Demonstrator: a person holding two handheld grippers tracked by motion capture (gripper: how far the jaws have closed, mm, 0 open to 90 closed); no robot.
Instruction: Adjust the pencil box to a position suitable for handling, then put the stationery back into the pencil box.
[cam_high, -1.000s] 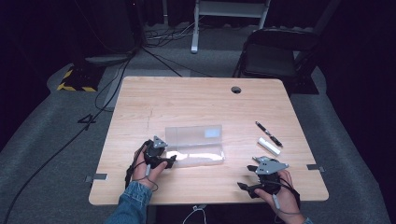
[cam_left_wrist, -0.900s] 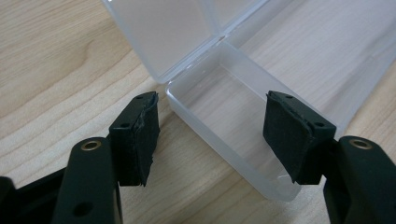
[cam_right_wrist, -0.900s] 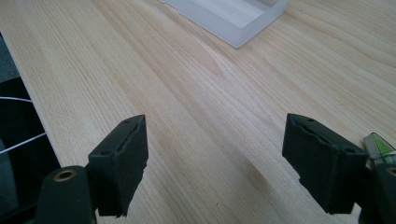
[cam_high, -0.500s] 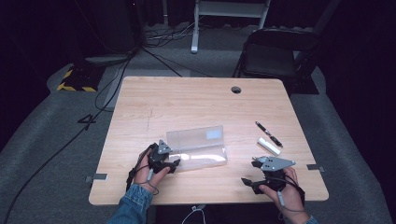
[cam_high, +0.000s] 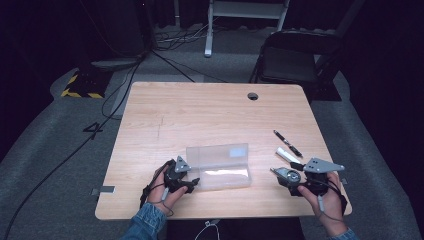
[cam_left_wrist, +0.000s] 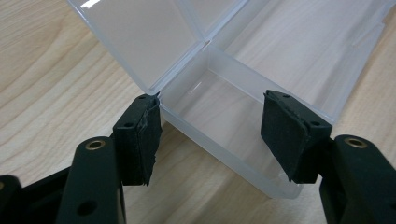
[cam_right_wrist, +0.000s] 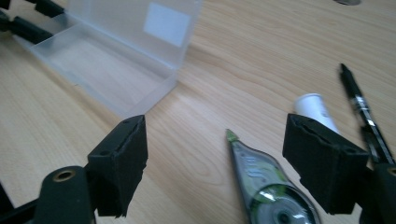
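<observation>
- Near the table (cam_high: 210, 115) front edge, the right gripper (cam_high: 292, 176) sits at about 5 o'clock from the table's middle, the left gripper (cam_high: 192, 182) at about 7 o'clock.
- Right gripper: jaws wide apart, holding nothing. In the right gripper view a tape roller (cam_right_wrist: 264, 191) lies flat on the wood between the jaws, nearer the right pad, green tip toward 11 o'clock; I cannot tell whether either pad touches it.
- Left gripper: jaws wide, holding nothing. In the left gripper view they straddle the near end of the open clear box (cam_left_wrist: 243, 88); the left pad (cam_left_wrist: 140, 135) sits at the corner by the hinge, the right pad (cam_left_wrist: 289, 130) at the front wall. Contact at the left pad looks likely but is not certain.
- The box (cam_high: 220, 167) lies just beside the left gripper at its 3 o'clock, lid raised on the far side, tray bare.
- Just past the roller, at 1 o'clock from the right gripper, lie a white tube (cam_high: 286, 155) and then a black pen (cam_high: 287, 143), close together.
- Between the box and the roller there is bare wood.
- Farther off, a grommet hole (cam_high: 253, 96) at 1 o'clock near the far edge; beyond it a dark chair (cam_high: 295, 60).
</observation>
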